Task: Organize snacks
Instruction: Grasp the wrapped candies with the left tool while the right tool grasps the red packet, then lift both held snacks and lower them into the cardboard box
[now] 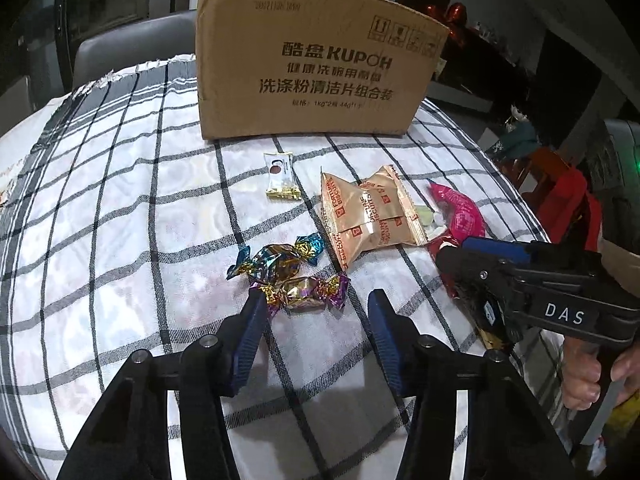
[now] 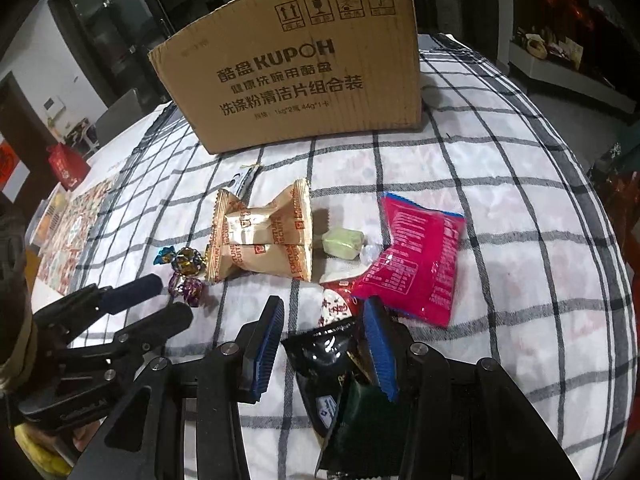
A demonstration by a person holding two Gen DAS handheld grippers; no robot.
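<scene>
Snacks lie on a checked tablecloth [image 1: 120, 184] in front of a cardboard box [image 1: 312, 72], which also shows in the right wrist view [image 2: 296, 80]. My left gripper [image 1: 316, 300] is open just before a purple-wrapped candy [image 1: 308, 290] and a blue-gold candy [image 1: 276, 262]. Beige biscuit packets [image 1: 368, 216] and a small white sachet [image 1: 282, 174] lie further on. My right gripper [image 2: 324, 312] is open, its fingers on either side of a black packet [image 2: 332, 364]. A pink packet [image 2: 420, 264], a green candy [image 2: 342, 242], a red-white packet [image 2: 336, 304] and the biscuit packets [image 2: 264, 240] lie beyond it.
A grey chair [image 1: 132, 44] stands behind the table at the left. Red objects [image 1: 568, 200] sit off the table's right edge. In the right wrist view a patterned mat [image 2: 76, 232] and a red bag [image 2: 66, 166] lie at the far left.
</scene>
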